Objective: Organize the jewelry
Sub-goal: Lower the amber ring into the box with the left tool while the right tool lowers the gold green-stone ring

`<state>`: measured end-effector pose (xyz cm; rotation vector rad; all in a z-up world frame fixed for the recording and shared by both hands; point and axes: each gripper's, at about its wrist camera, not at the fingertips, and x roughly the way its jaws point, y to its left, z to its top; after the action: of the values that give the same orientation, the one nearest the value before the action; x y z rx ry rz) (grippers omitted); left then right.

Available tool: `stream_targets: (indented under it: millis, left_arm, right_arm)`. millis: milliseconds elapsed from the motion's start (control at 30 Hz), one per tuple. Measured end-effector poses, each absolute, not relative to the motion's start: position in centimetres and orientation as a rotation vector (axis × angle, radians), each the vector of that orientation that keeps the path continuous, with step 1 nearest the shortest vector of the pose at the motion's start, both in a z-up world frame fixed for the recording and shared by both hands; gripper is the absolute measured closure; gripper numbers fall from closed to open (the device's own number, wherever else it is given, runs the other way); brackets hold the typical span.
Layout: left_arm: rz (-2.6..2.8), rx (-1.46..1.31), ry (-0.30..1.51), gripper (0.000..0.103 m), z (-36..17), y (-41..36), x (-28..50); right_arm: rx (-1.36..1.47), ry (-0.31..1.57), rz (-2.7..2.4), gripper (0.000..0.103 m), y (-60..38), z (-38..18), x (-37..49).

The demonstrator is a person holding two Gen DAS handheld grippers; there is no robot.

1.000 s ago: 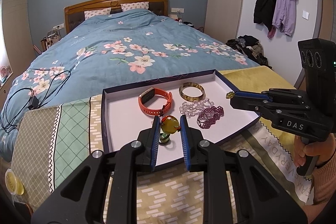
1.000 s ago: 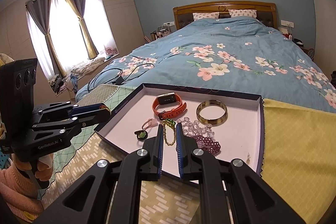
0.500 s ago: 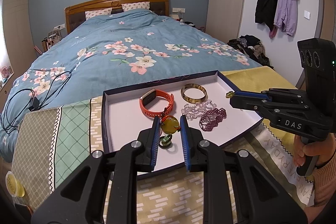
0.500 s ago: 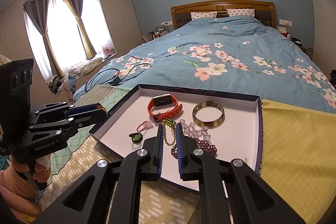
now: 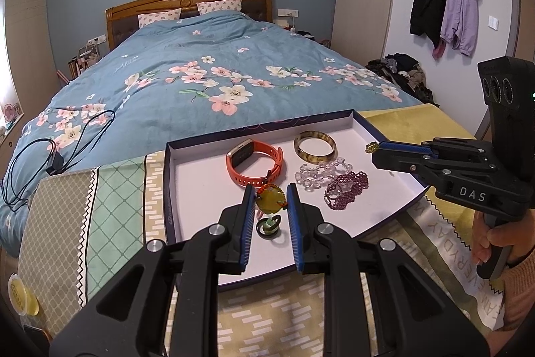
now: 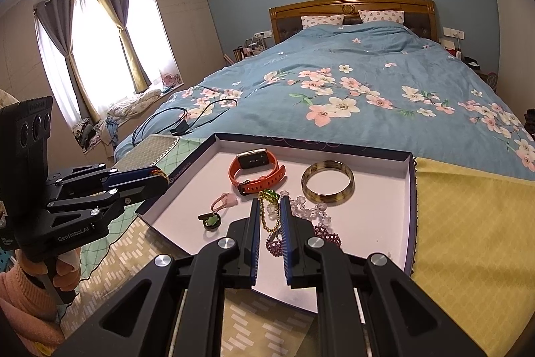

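Observation:
In the left wrist view my left gripper (image 5: 269, 189) is shut on a round yellow-green pendant (image 5: 270, 202) with an orange cord, held just above the white tray (image 5: 168, 186). My right gripper (image 6: 270, 203) is shut on a gold chain with green beads (image 6: 268, 213), which dangles over the tray (image 6: 301, 145). Inside the tray lie an orange watch (image 5: 254, 164), an amber bangle (image 5: 314, 146), a clear bead bracelet (image 5: 319, 173), a purple bead bracelet (image 5: 346, 191) and a green ring (image 5: 267, 226). A pink trinket (image 6: 224, 201) shows in the right wrist view.
The tray rests on a patterned yellow and green cloth (image 5: 110, 206) at the foot of a bed with a blue floral cover (image 5: 207, 82). A black cable (image 5: 50, 156) lies on the bed at left. A person's hand (image 5: 491, 243) grips the right tool.
Almost nothing: the tray sits a touch further right in the left wrist view. Both grips are unchanged.

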<state>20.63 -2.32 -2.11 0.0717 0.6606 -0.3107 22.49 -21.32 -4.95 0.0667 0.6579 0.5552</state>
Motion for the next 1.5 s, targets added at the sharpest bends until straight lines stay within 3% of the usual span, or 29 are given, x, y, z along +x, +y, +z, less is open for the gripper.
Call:
stream_targets:
  millis: [1500]
  left_arm:
    - [-0.282,0.076,0.698,0.083,-3.1,-2.2,22.7]
  right_arm:
    - [0.036,0.713,0.522,0.093,-21.5,-5.8,24.7]
